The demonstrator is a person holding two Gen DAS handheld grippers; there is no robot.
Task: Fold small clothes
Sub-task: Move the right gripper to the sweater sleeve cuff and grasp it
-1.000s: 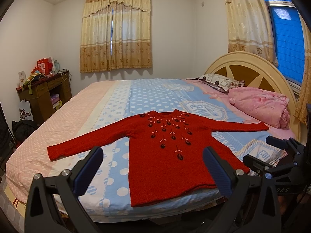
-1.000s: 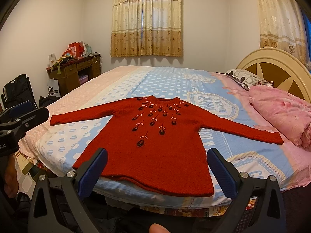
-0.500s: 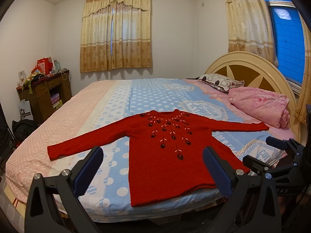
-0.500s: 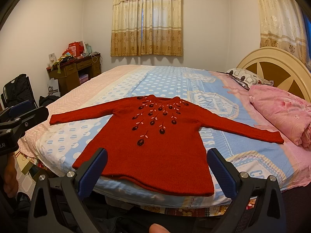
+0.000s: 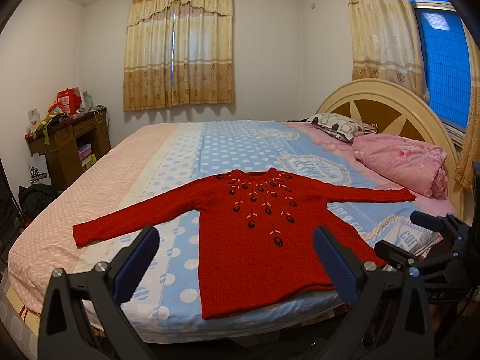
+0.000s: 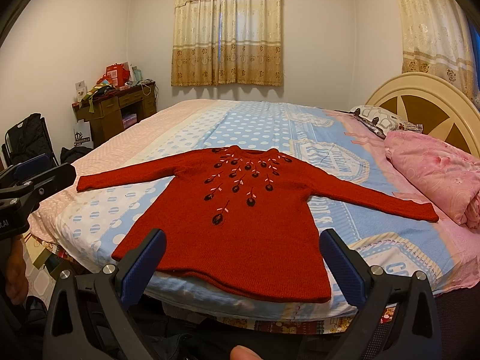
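Bed — red sweater spread flat, both claws gaping, empty

Left gripper and right gripper: black frames, blue ribbed finger pads, silver screws; white lettering is printed on both bodies

The right tongs seem to have crept slightly toward the red sweater.
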